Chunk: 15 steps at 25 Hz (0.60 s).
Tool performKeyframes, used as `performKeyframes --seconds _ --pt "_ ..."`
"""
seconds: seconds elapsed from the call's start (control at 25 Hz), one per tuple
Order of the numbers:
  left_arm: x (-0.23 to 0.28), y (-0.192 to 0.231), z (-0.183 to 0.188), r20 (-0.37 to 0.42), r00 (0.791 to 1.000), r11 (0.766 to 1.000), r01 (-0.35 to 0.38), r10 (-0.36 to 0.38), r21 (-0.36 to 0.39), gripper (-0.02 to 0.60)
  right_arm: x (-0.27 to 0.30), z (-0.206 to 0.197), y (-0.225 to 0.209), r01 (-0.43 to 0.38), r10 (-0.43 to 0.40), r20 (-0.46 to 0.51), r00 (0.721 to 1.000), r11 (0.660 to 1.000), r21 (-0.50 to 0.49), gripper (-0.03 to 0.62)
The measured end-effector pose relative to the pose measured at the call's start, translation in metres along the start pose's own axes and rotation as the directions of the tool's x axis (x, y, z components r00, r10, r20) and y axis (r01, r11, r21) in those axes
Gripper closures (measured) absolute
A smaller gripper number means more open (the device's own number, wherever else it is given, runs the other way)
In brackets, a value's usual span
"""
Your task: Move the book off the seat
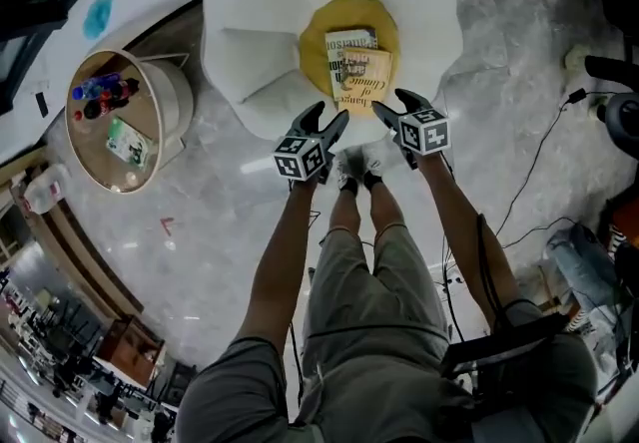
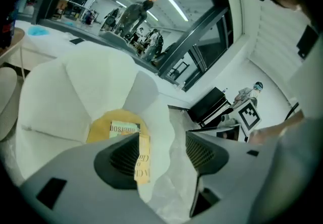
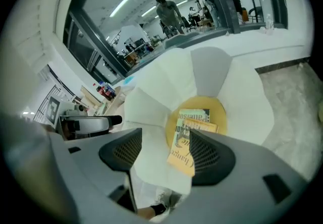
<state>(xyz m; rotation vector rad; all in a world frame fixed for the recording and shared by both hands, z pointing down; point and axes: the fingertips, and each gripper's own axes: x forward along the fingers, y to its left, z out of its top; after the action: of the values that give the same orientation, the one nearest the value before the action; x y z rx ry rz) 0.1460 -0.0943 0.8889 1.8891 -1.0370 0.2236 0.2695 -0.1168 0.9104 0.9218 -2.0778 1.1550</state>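
A white petal-shaped chair (image 1: 250, 42) is taking up the middle of the floor, and its round yellow seat (image 1: 315, 37) is carrying two stacked books. A yellow book (image 1: 365, 72) is lying on top of a pale book (image 1: 347, 40), its long axis running away from the person and its near end pointing toward the gap between the two grippers. Both books are lying just ahead of the jaws. The right gripper (image 1: 392, 102) is hovering nearer the yellow book, its jaws gaping and empty, and the left gripper (image 1: 329, 114) is hanging beside it, released and gripping nothing.
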Motion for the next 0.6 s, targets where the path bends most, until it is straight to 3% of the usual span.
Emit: performKeyframes --seconds 0.4,0.6 --pt "0.088 0.077 -0.084 -0.123 0.992 0.998 0.003 -0.011 -0.069 0.285 0.095 -0.094 -0.082 0.025 -0.010 -0.130 0.991 0.993 0.119 0.309" --pt "0.124 0.105 -0.117 -0.215 0.976 0.996 0.011 -0.030 -0.087 0.285 0.131 -0.125 -0.112 0.034 -0.008 -0.193 0.981 0.991 0.132 0.309"
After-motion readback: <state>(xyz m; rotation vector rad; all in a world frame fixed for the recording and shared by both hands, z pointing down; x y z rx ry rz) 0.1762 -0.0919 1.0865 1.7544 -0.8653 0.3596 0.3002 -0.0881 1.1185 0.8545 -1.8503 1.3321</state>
